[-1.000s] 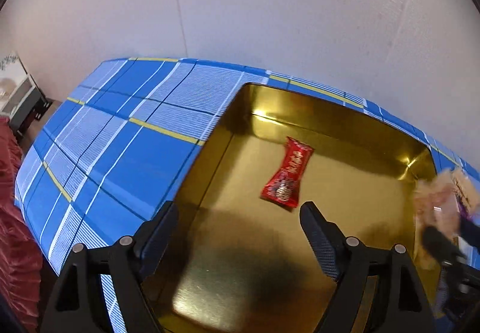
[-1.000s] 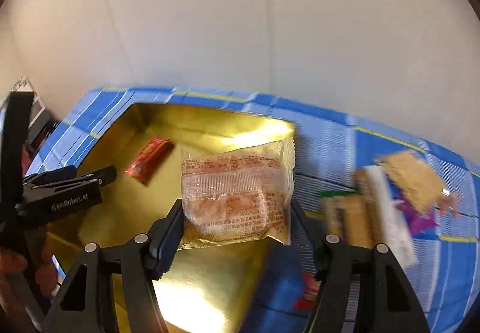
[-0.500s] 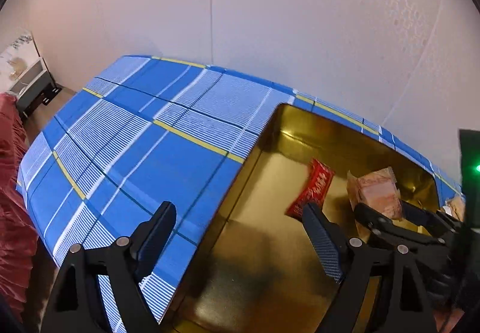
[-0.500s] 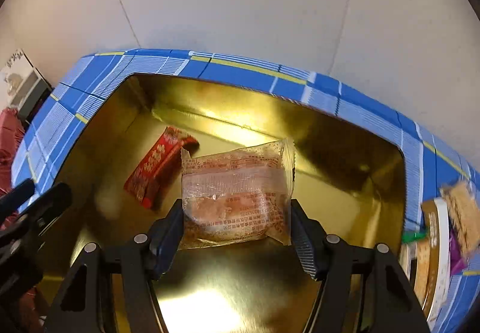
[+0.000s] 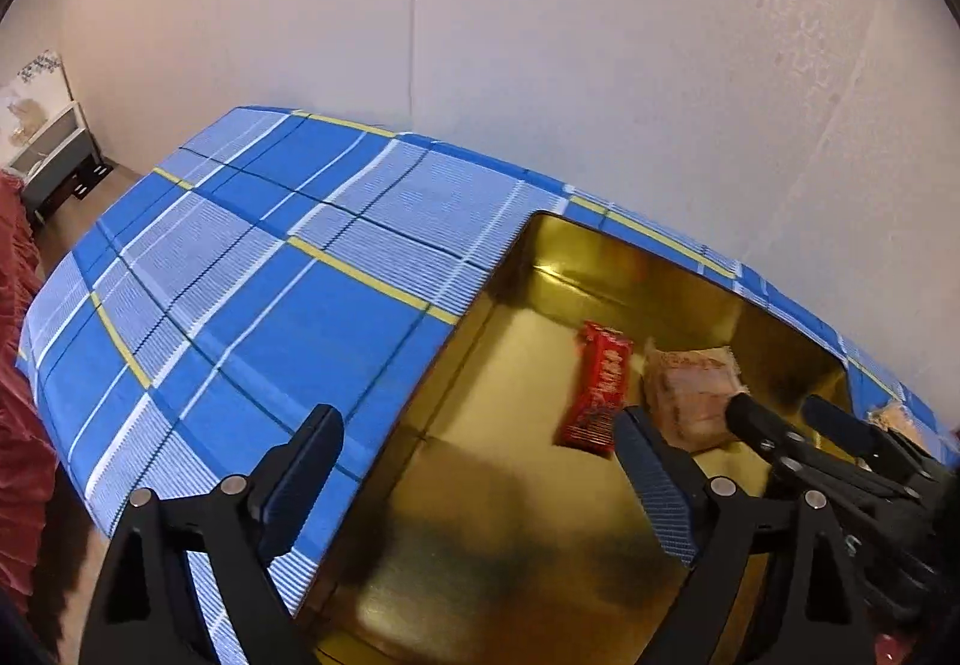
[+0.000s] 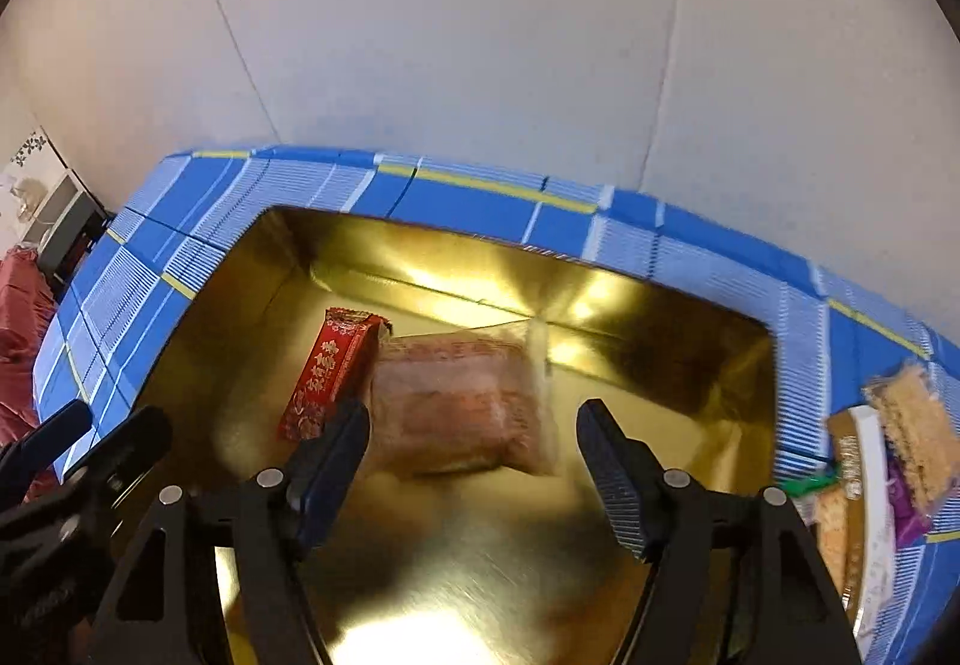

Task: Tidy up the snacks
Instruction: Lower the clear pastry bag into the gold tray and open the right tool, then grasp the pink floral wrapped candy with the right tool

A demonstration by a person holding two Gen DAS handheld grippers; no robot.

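Observation:
A gold tin (image 6: 660,317) sits open on a blue plaid cloth (image 5: 270,305). On its floor a red snack packet (image 6: 333,371) lies next to a clear packet of pinkish snacks (image 6: 462,395), which looks blurred. My right gripper (image 6: 473,413) hovers just above the clear packet. Its jaws are opening and the pads no longer press on it. In the left wrist view both the red snack packet (image 5: 600,389) and the clear packet (image 5: 690,395) show, with the right gripper (image 5: 780,413) over them. My left gripper (image 5: 477,425) hangs over the tin's left edge (image 5: 480,299), jaws opening, nothing between them.
Several more snack packets (image 6: 888,455) lie on the cloth right of the tin. A pale wall (image 5: 540,65) runs close behind the table. Left of the table stand a small cabinet (image 5: 54,155) and red fabric (image 5: 18,425).
The right gripper carried the clear packet leftward over the tin, lowered it beside the red packet and let go. The left gripper's view drifted left and its jaws widened a little.

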